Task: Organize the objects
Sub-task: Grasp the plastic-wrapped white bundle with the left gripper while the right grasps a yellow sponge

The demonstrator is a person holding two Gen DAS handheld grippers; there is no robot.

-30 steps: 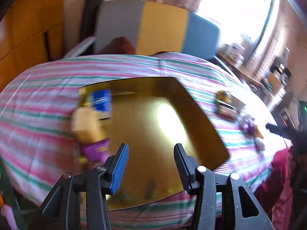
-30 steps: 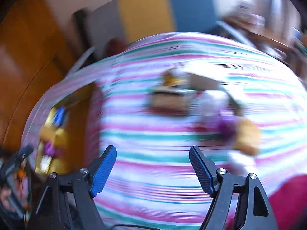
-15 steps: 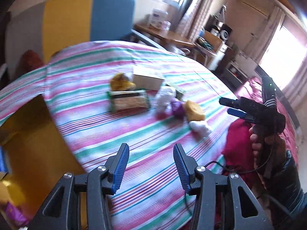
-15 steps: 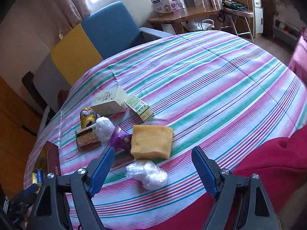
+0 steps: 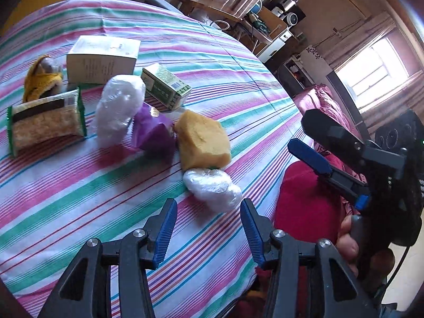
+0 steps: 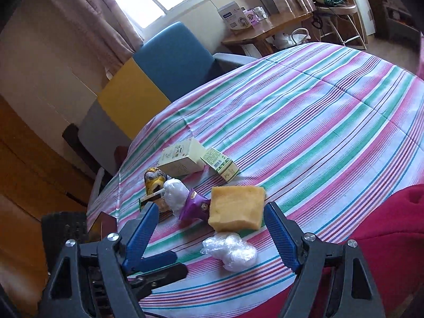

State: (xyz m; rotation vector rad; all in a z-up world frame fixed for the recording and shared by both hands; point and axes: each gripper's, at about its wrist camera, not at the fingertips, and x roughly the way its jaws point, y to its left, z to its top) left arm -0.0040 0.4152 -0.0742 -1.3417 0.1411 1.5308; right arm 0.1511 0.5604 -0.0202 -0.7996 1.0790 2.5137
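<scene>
A cluster of objects lies on the striped tablecloth (image 5: 66,198): a yellow sponge (image 5: 202,140), a purple packet (image 5: 152,131), two crumpled clear plastic wads (image 5: 212,189) (image 5: 119,106), a green-edged snack pack (image 5: 43,123), a cream box (image 5: 102,59), a small green carton (image 5: 165,86) and a yellow minion toy (image 5: 39,79). My left gripper (image 5: 209,232) is open and empty, just short of the near plastic wad. My right gripper (image 6: 210,234) is open and empty, above the sponge (image 6: 235,208) and wad (image 6: 230,249). It also shows in the left wrist view (image 5: 304,135).
A red cloth (image 6: 384,238) hangs at the table's near right edge. A blue, yellow and grey chair (image 6: 148,74) stands behind the table. A wooden side table (image 6: 265,34) with boxes is at the back. A dark box corner (image 6: 106,222) shows at the left.
My left gripper swung right, away from the gold box, and now faces the cluster. My right gripper moved closer to the sponge and plastic wad. Both stayed open.
</scene>
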